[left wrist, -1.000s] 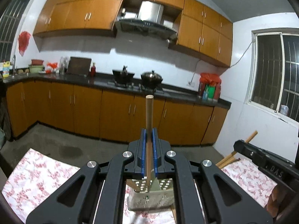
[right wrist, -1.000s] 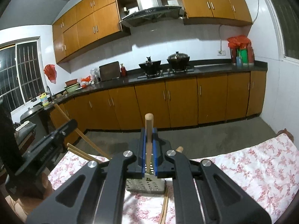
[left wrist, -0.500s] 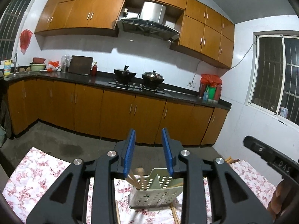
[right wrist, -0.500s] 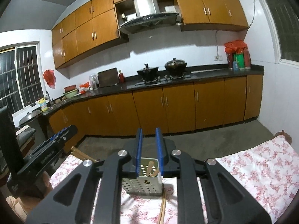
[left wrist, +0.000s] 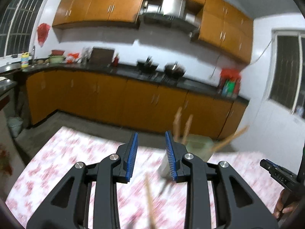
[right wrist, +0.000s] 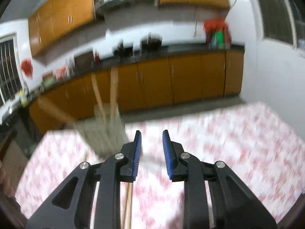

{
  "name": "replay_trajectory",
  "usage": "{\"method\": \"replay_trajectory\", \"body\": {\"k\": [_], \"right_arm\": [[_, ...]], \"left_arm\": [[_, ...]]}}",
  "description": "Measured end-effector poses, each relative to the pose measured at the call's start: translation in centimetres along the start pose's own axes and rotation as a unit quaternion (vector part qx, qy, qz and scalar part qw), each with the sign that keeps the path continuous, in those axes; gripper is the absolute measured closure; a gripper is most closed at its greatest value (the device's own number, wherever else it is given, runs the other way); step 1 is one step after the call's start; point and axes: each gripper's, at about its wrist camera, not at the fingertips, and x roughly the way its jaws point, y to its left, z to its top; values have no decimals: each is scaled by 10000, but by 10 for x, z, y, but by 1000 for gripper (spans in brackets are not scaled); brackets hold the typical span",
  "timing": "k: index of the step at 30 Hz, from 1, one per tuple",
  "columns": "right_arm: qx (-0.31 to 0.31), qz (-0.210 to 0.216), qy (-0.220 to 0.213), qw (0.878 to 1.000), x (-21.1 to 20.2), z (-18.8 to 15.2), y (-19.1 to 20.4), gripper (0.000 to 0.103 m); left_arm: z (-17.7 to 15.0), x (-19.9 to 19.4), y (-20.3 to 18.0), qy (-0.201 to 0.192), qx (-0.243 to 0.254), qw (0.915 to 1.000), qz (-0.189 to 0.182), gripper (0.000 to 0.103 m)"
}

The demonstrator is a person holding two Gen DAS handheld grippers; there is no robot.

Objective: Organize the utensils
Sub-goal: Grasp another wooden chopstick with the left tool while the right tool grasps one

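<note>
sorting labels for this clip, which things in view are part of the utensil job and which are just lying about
Part of the job:
- utensil holder
- wooden utensils standing in it
- wooden utensil lying on the cloth
- left gripper, right gripper, both empty

Just lying about:
- pots on the stove
- yellow bottle by the sink
- red bags on the counter

1. We see both views smeared by motion blur, worst on the floral tablecloth (left wrist: 63, 152) and the utensil holder (right wrist: 103, 133)
2. We find the gripper bodies sharp
3. Indoor light is even and fairly dim; the windows (left wrist: 286, 72) are dark
4. Fisheye bends the cabinets (left wrist: 133, 5); corners go black
</note>
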Motion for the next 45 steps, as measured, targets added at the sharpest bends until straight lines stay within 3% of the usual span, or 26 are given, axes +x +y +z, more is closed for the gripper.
{"method": "replay_trajectory", "body": {"k": [5, 11, 17, 21, 29, 45], "right_arm": [[-100, 506, 1271, 9905, 46, -69, 12, 87], [-309, 635, 1844, 9803, 64, -114, 33, 87], [-443, 552, 1959, 9781, 70, -125, 43, 87], [-551, 352, 1886, 9799, 69, -127, 42, 95], [-120, -53, 1774, 9840, 74, -120, 14, 95], [-206, -161, 1738, 9844, 72, -121, 12, 95]], "left_arm": [[-61, 22, 15, 976, 313, 9943, 309, 73], [-106, 35, 26, 1735, 133, 9845, 221, 73], [-129, 42, 25, 2062, 27, 9785, 37, 73], [-139, 46, 20, 2231, -3, 9747, -161, 75], [-155, 58, 8, 2572, -18, 9652, -469, 84], [-161, 67, -10, 2723, 369, 9606, -405, 86]]}}
